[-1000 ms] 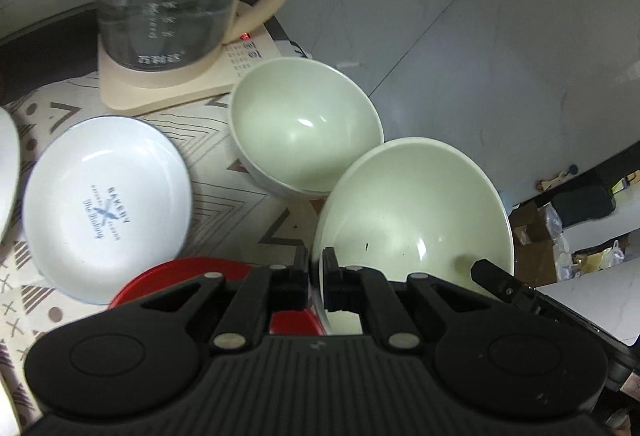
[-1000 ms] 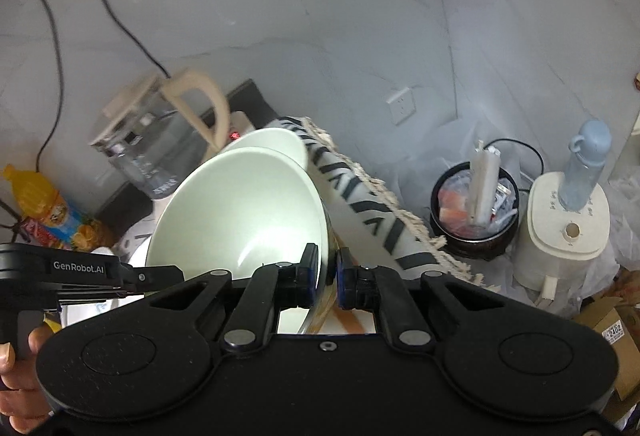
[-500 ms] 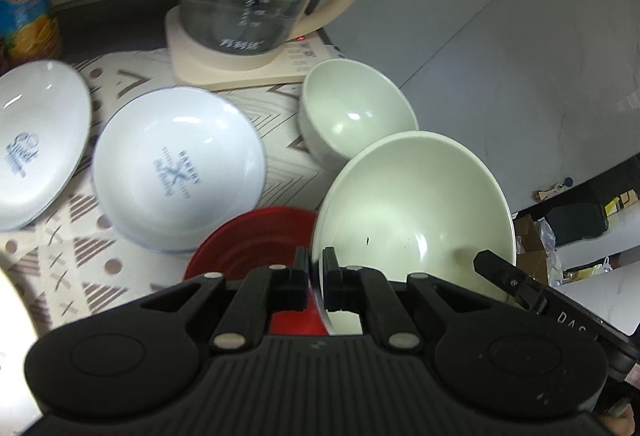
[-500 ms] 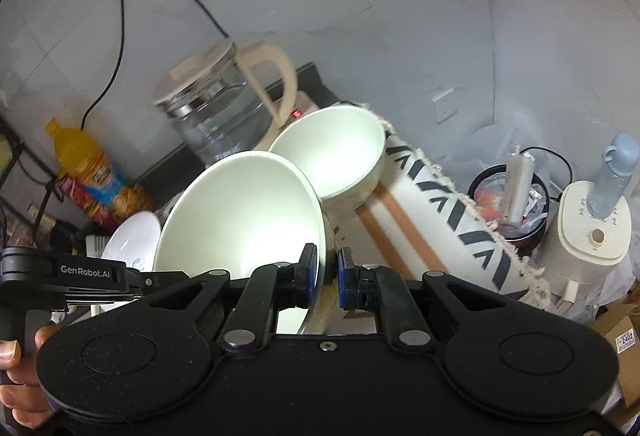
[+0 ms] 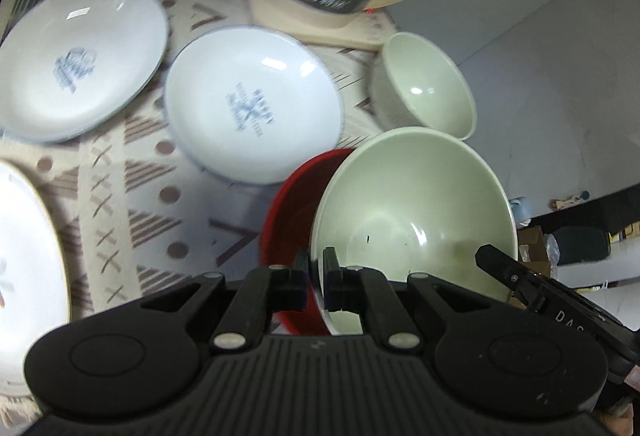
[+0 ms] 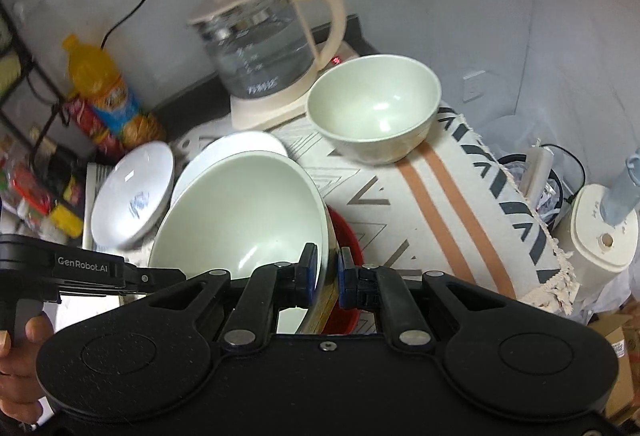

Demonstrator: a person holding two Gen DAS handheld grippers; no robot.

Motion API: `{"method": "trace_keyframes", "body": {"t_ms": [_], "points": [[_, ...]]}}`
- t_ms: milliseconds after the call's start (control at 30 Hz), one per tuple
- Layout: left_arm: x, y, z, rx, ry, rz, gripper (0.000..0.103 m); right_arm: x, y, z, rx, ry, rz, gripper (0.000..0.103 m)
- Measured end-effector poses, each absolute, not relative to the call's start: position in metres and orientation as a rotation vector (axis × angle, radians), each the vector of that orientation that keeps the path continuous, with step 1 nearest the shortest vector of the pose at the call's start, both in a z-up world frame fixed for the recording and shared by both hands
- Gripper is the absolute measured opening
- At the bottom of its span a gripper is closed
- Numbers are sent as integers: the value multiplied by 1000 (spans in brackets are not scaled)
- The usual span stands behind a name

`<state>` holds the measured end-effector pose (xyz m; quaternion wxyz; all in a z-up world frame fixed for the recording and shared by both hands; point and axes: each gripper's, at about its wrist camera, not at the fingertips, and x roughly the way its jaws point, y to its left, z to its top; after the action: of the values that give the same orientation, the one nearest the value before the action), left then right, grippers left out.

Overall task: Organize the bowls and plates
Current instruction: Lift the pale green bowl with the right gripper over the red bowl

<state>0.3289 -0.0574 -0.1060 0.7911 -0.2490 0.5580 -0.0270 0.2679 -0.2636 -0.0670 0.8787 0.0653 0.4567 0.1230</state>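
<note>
Two handheld grippers carry a large pale-green ceramic bowl (image 5: 412,208) above a round red bowl (image 5: 294,196) on a patterned table runner (image 5: 132,196). The left gripper (image 5: 317,278) and the right gripper (image 6: 329,276) each pinch the big bowl's rim, jaws narrow, on opposite sides. Since a second ago both views have swung: a second white shallow plate with a blue emblem (image 5: 76,60) and a gold-rimmed white plate (image 5: 24,276) have come into the left view, and the red bowl shows far more. The small pale-green bowl (image 6: 374,108) sits well apart by the glass kettle with a cream handle (image 6: 264,36). The nearer white plate (image 5: 252,104) bears blue print reading "BAKERY". "GenRobot.AI" is printed on the left gripper's arm; an orange drink bottle's (image 6: 104,92) label is too blurred to read
</note>
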Motion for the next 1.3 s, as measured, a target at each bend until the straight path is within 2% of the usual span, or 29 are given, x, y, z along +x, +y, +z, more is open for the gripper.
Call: {"method": "trace_keyframes", "body": {"t_ms": [600,900,1000,1067,1133,1300], "points": [[340,-61,-131,-522,1259,-30,5,284,-269,-95,166,994,232,7],[351,-50,-126,-607,1314,5,13,290,-269,-99,158,1002,238,8],[351,-49,-115,-604,1308,5,20,292,-269,-100,153,1003,248,8],[350,-48,-105,-582,1282,12,34,293,-267,-99,142,1002,253,8],[349,-47,-98,-557,1250,28,40,293,-265,-99,131,1003,259,8],[352,-40,-102,-594,1255,60,43,295,-256,-100,56,993,270,7]]}}
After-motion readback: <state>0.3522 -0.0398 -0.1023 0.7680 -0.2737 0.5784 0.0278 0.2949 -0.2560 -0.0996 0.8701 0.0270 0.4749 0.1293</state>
